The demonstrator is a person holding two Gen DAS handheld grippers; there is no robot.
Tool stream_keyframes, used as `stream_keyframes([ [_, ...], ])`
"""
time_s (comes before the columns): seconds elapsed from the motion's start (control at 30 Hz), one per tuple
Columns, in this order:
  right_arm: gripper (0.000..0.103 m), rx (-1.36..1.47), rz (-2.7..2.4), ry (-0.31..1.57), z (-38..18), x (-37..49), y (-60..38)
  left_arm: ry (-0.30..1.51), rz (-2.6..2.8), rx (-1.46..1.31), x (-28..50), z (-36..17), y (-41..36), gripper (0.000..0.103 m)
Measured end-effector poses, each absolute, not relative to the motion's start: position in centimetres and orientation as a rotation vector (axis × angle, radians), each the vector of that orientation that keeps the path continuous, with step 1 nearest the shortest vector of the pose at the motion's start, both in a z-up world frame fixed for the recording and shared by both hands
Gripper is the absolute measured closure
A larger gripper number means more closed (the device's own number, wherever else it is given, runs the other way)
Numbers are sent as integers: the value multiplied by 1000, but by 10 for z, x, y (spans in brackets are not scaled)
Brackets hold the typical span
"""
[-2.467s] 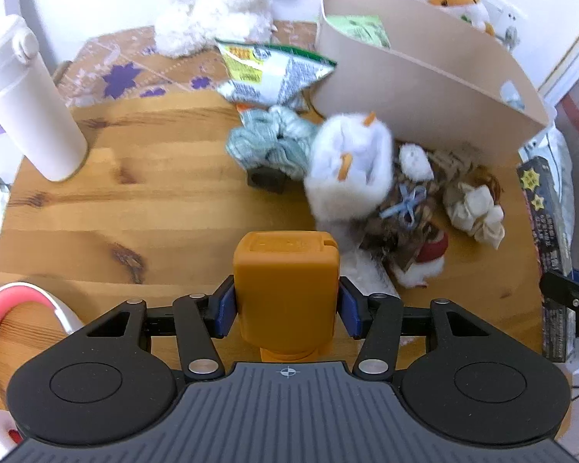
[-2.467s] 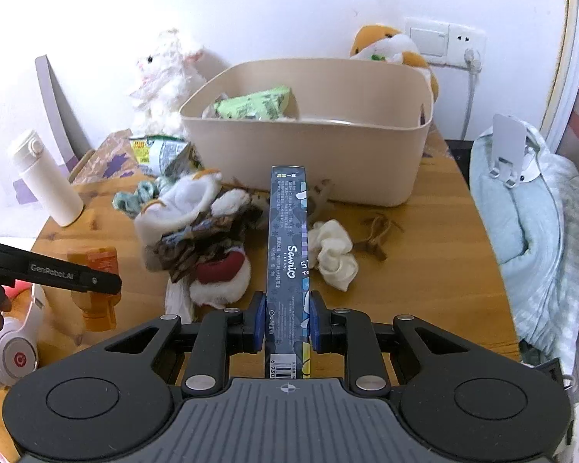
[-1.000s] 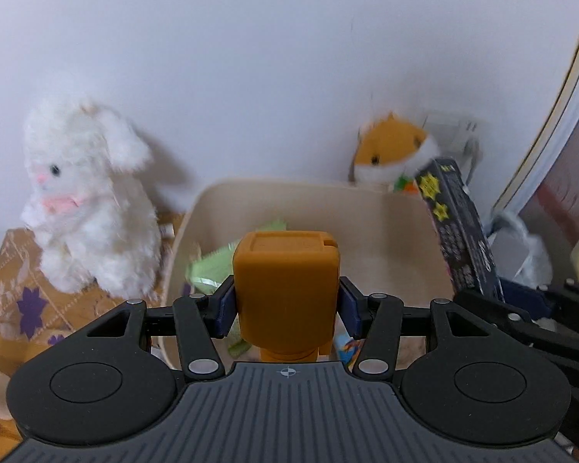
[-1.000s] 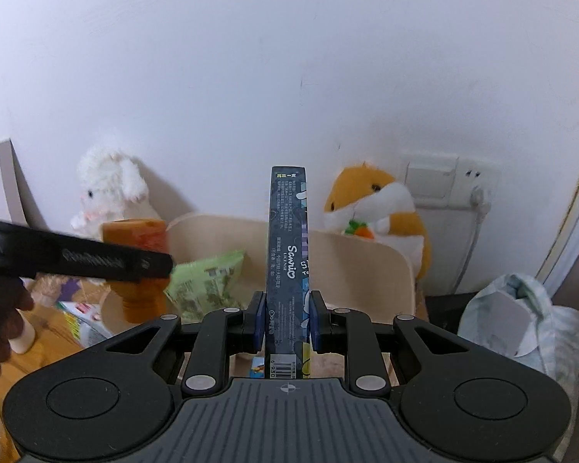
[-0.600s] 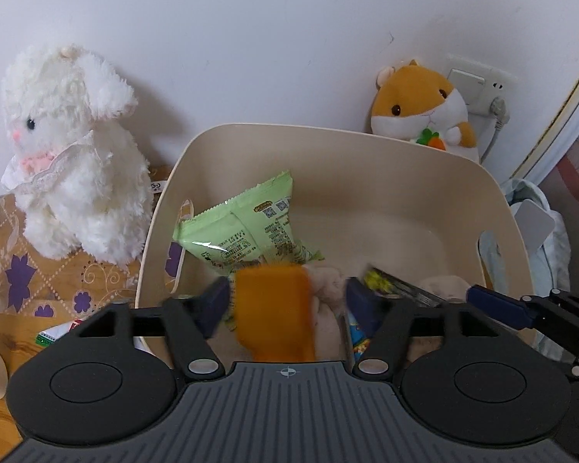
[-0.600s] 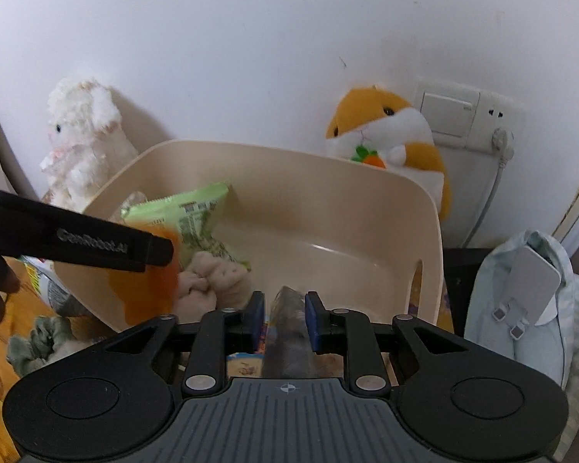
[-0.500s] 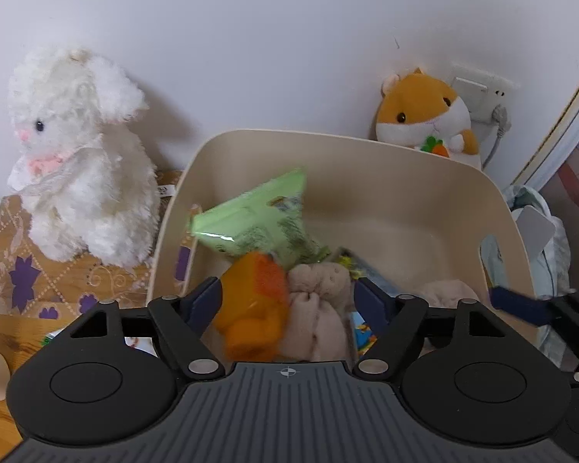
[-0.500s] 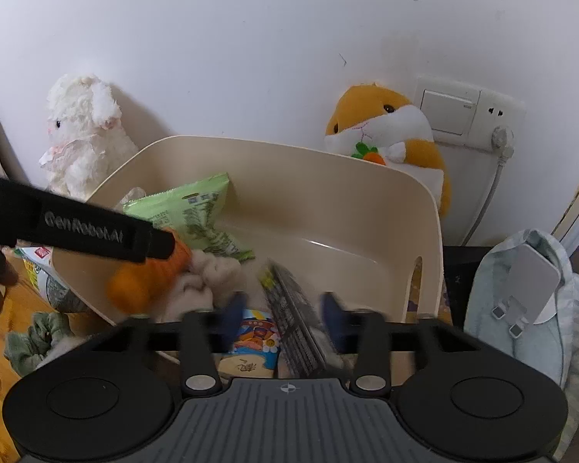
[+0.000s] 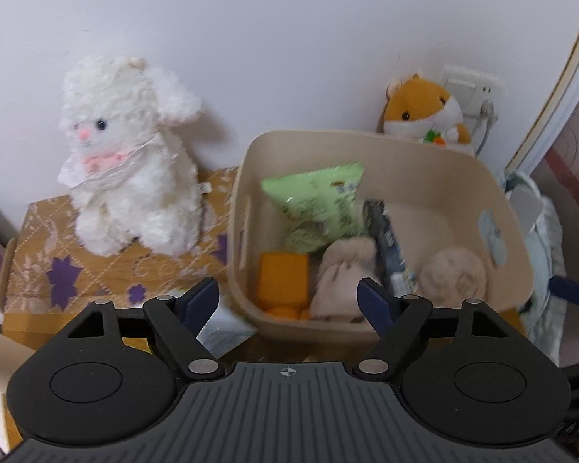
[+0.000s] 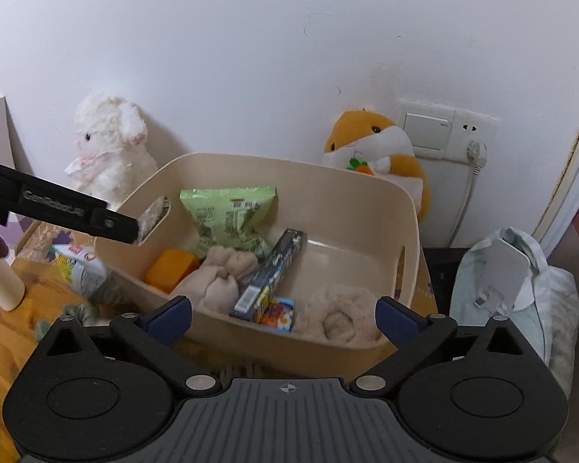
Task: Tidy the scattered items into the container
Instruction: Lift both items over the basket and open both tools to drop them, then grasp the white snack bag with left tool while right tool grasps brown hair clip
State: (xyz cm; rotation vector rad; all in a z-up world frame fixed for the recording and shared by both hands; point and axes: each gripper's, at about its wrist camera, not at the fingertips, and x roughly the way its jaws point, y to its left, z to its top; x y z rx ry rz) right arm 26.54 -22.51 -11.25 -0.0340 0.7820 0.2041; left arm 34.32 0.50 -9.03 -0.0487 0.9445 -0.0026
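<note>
Container [image 10: 409,208]: beige bin on the tabletop, by the wall
Orange block [image 9: 283,276]: lying inside, already dropped
Left hand-held gripper [image 9: 289,301]: jaws opening, nothing between them
Right hand-held gripper [image 10: 283,318]: same, dark box [image 10: 272,270] lies in bin

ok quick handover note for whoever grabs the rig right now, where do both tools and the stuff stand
Left tool: jaws opening, nothing between them.
Right tool: jaws opening, nothing between them.
Both hang over the beige bin.
In the bin: orange block, dark long box, green snack bag, beige cloth bundles.
Left: snack bag and green scrunchie on the table beside the bin; the rest of the table is out of view.
</note>
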Motion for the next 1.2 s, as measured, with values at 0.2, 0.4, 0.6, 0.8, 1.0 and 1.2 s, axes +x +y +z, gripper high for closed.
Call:
stream_keyframes([
  [0.2,0,-35,181,836,-128,241,-230,968,11,20,323,-101,32,23],
  [0.4,0,-39,158,902,-147,228,-237,993,-17,110,313,-109,53,23],
  [0.6,0,-37,150,943,-160,228,-243,1002,-71,333,312,-120,54,23],
  [0.8,0,-26,140,974,-173,235,-250,950,-101,651,311,-139,45,23],
  [1.0,0,6,107,982,-184,247,-258,907,-153,852,321,-158,35,23],
  [1.2,0,67,43,1013,-200,265,-267,926,-207,907,336,-176,28,23],
])
